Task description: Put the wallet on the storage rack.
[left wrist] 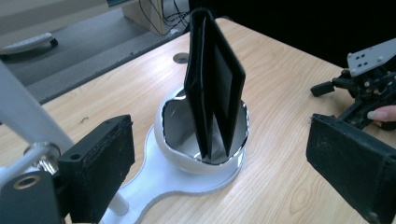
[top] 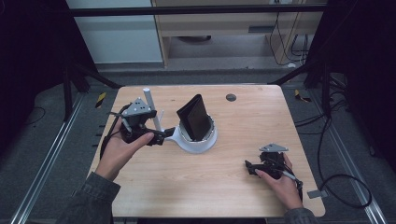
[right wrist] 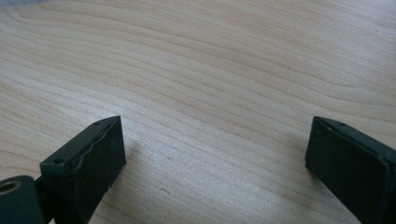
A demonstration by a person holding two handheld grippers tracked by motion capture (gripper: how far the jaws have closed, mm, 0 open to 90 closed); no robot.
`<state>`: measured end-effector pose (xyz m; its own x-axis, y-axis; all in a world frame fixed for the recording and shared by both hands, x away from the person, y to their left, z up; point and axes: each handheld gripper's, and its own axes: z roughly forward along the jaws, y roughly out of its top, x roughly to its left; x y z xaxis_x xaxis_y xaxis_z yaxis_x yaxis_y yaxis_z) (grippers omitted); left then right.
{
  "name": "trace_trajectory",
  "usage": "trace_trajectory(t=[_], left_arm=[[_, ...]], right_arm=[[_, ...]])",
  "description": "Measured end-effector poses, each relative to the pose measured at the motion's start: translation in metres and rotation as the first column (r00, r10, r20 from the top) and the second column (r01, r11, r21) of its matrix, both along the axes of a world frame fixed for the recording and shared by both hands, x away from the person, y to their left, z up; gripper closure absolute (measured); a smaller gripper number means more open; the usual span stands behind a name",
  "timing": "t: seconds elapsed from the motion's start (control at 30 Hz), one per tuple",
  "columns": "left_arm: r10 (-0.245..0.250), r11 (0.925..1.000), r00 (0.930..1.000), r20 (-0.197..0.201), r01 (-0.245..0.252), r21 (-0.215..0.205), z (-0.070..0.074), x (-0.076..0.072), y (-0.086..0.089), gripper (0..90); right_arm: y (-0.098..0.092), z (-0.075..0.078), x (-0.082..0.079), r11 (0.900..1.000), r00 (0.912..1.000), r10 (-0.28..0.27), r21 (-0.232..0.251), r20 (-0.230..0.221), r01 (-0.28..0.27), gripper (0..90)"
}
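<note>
Here, black wallet [left wrist: 214, 84] stands in white bowl [left wrist: 187, 158] ahead of left gripper [left wrist: 219, 161].

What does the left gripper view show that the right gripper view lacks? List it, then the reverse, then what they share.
Left gripper view alone: a black wallet standing upright in a white bowl, the bowl's flat white base, and the right gripper farther off with a fingertip on it. Right gripper view alone: nothing beyond bare wood between its jaws. Both: the wooden table and a pair of black jaws standing wide apart.

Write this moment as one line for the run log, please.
left tongs: open, facing white holder | black wallet: upright in holder | right tongs: open, over bare table
</note>
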<state>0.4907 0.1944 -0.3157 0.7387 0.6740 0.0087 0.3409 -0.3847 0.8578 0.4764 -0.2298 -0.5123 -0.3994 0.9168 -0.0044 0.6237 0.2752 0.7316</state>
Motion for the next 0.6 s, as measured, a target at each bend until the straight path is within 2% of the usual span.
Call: trace_trajectory(t=[0.33, 0.6], left_arm=[[-0.002, 0.9998, 0.9999, -0.011, 0.002, 0.022, -0.019, -0.008, 0.0, 7.8], [0.004, 0.9981, 0.9991, -0.042, -0.001, 0.062, -0.045, -0.012, 0.002, 7.7]], right_arm=[[0.0, 0.0, 0.0, 1.0, 1.0, -0.002, 0.003, -0.002, 0.002, 5.2], [0.0, 0.0, -0.001, 1.0, 1.0, -0.005, 0.004, -0.002, 0.005, 5.2]])
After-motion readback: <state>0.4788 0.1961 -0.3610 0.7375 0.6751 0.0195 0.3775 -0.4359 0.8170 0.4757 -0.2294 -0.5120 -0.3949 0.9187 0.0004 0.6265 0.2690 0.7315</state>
